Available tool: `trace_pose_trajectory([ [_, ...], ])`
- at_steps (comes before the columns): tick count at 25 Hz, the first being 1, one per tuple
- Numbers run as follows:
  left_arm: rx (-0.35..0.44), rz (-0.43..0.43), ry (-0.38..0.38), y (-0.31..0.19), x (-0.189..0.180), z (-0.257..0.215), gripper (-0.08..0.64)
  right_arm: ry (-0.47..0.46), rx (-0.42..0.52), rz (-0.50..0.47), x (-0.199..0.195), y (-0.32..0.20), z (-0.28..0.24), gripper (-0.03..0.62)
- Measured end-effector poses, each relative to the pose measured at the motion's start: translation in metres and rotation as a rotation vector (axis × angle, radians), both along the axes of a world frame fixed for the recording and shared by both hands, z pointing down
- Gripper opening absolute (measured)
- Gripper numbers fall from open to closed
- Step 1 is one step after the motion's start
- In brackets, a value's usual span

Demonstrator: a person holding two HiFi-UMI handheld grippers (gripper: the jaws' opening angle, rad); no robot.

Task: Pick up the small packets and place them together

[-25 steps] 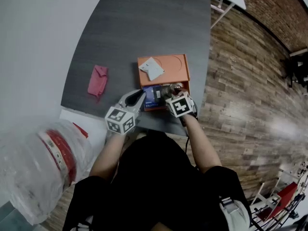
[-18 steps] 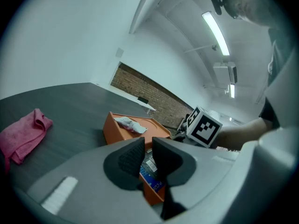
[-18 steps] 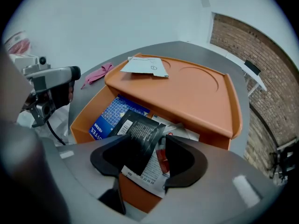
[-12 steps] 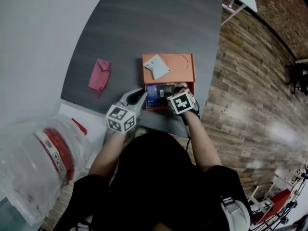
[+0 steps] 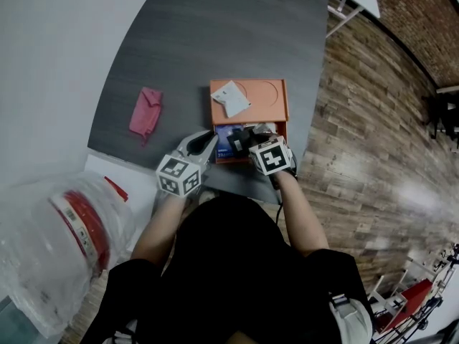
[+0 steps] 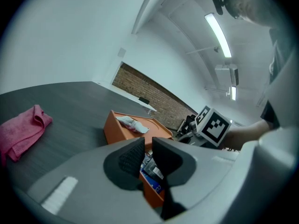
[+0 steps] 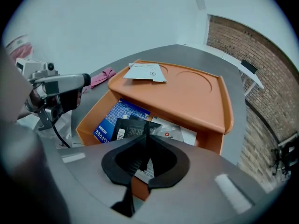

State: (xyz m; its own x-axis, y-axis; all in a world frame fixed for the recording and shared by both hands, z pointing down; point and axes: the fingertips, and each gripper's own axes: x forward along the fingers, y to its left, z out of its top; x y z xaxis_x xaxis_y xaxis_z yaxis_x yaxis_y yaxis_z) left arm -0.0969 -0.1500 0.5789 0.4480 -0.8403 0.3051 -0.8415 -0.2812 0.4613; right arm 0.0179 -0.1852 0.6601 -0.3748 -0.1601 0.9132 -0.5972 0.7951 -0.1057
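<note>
Just closed the jaws of the right gripper (image 7: 145,139), wide apart a second ago, onto the top edge of a flat black packet with a white barcode label (image 7: 125,127), pinching it tight. Grasped with that packet still down among a blue printed packet (image 7: 111,118) and a white glossy packet (image 7: 175,133) in the open compartment of an orange rectangular box (image 7: 187,97); on the box's flat top, a crumpled white packet (image 7: 145,72). Holds the left gripper (image 6: 147,149) just beside the box's near-left corner, jaws a narrow gap apart, gripping nothing. Farther off on the dark grey surface (image 5: 201,41), a crumpled pink cloth (image 5: 145,110). Judged as the pick-up step: grasp made, lift not yet begun. Next: draw the black packet straight up clear of its neighbours without dragging them out, then set it beside another packet.
</note>
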Motion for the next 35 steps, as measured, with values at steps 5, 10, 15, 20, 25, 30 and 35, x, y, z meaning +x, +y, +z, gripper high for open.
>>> trace_pose_trajectory([
  [5, 0.008, 0.013, -0.003, 0.003, 0.001, -0.002, 0.048, -0.031, 0.043, -0.006, -0.003, 0.0, -0.016, 0.008],
  [10, 0.017, 0.029, -0.01, 0.007, 0.003, -0.006, 0.048, -0.07, 0.057, 0.008, -0.005, 0.007, -0.031, 0.005],
  [15, 0.03, 0.054, -0.015, 0.011, 0.01, -0.011, 0.046, -0.142, 0.073, 0.029, -0.006, 0.015, -0.051, 0.005],
  [20, 0.051, 0.084, -0.016, 0.014, 0.016, -0.018, 0.046, -0.221, 0.09, 0.078, -0.005, 0.021, -0.072, 0.003],
  [25, 0.082, 0.107, -0.028, 0.013, 0.024, -0.031, 0.046, -0.241, 0.139, 0.091, 0.0, 0.02, -0.09, 0.003],
  [30, 0.109, 0.119, -0.036, 0.007, 0.03, -0.041, 0.046, -0.272, 0.188, 0.105, 0.006, 0.015, -0.11, 0.003],
  [35, 0.131, 0.108, -0.041, 0.001, 0.031, -0.052, 0.046, -0.314, 0.236, 0.142, 0.014, -0.007, -0.127, 0.003],
])
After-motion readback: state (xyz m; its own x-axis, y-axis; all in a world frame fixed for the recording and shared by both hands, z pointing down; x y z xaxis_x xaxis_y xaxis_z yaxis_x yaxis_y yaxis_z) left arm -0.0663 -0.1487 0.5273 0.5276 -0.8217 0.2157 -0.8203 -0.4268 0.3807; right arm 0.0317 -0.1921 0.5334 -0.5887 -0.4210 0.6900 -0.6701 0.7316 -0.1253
